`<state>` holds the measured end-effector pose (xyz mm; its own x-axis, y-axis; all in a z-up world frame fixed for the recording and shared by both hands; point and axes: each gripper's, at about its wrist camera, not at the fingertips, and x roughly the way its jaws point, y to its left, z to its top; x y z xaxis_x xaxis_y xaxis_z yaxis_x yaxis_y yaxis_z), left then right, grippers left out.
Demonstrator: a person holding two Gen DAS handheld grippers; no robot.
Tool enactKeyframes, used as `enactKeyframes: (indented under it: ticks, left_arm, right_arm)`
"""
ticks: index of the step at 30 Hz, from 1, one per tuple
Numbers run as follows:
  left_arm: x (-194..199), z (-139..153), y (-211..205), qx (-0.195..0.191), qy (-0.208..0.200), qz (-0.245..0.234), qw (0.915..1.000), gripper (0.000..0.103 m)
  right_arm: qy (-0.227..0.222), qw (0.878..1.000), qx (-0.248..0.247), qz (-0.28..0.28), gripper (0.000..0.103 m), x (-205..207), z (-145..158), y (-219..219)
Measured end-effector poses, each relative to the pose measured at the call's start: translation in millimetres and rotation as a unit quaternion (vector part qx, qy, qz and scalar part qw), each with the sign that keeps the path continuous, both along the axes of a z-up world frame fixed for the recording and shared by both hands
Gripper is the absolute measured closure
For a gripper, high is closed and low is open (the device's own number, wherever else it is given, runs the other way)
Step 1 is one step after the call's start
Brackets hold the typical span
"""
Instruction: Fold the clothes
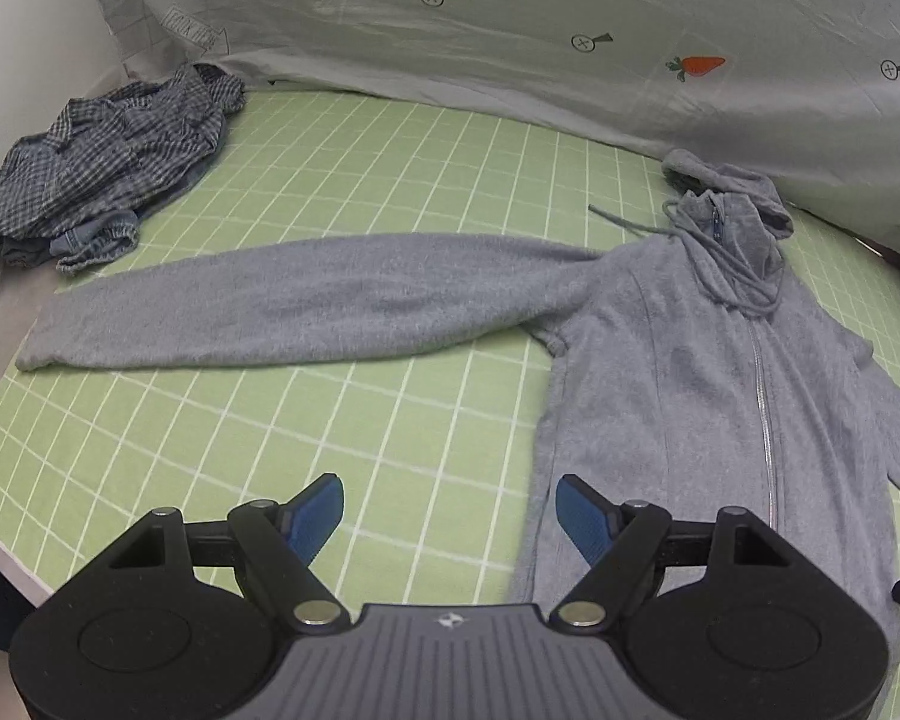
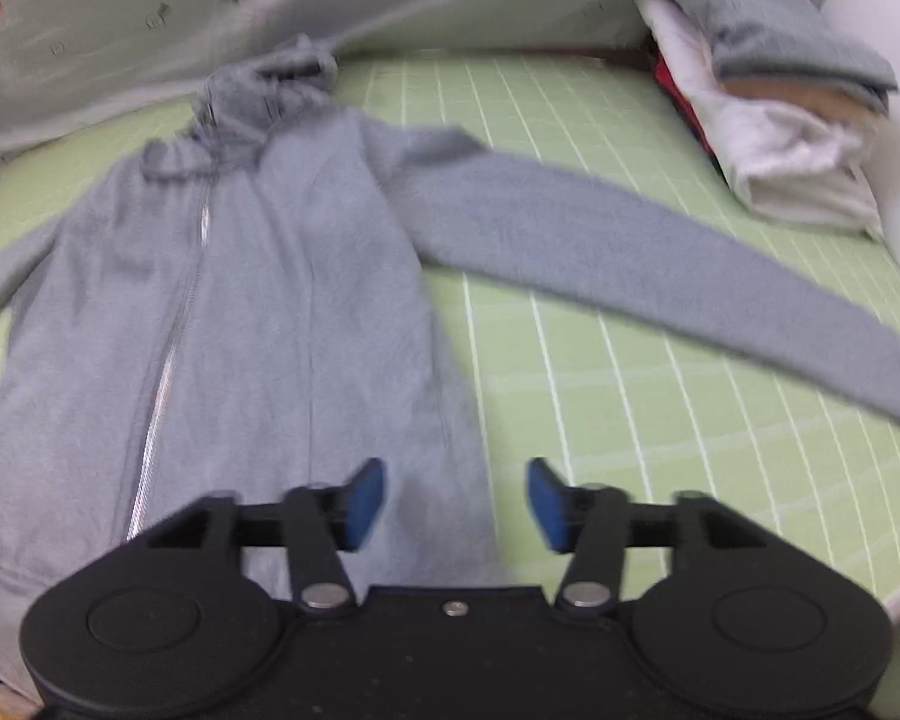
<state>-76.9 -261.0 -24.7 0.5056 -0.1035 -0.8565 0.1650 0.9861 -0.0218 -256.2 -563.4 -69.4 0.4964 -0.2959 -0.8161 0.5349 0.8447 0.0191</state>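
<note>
Bed with a light green sheet [image 1: 330,192] gridded in white lines; white wall at the edges. A pale grey duvet [image 1: 510,18] printed with carrots and small symbols is bunched along the far side. Grey zip-up hoodie [image 1: 690,372] lies flat on the sheet, front up, zipper closed. Its long axis runs from the hem nearest the cameras to the hood, which points away toward the duvet. Both sleeves are spread sideways, about square to the body: one reaches left in the left wrist view, the other right in the right wrist view. Drawstrings lie loose at the collar. Crumpled blue checked shirt [image 1: 108,162] sits in the far left corner of the bed, well apart from the hoodie. Stack of folded clothes [image 2: 780,108] sits in the far right corner, grey piece on top, white beneath. Left gripper [image 1: 450,516] hovers at the hoodie's hem edge, fingers spread, nothing between them. Right gripper [image 2: 456,504] hovers at the opposite hem edge, fingers also released and empty.
</note>
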Motion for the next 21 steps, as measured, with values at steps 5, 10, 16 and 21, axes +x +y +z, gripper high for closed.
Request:
enactKeyframes:
  ticks: [5, 10, 16, 21]
  left_arm:
    - [32.6, -1.1, -16.6, 0.011, -0.012, 0.011, 0.9998, 0.017]
    - [81.7, -10.9, -31.4, 0.018, -0.005, 0.021, 0.9996, 0.016]
    - [156.6, -45.0, -51.3, 0.029, 0.035, 0.041, 0.9981, 0.016]
    - [197.7, -77.0, -60.8, 0.062, 0.057, 0.051, 0.9951, 0.016]
  right_arm:
    - [-0.053, 0.998, -0.027, 0.021, 0.0, 45.7, 16.2, -26.4]
    - [-0.072, 0.995, -0.048, 0.055, 0.0, 116.6, 24.3, -50.1]
    - [-0.065, 0.991, -0.067, 0.096, 0.0, 226.8, 19.9, -76.6]
    - [-0.044, 0.986, -0.08, 0.14, 0.001, 318.3, -1.0, -94.0]
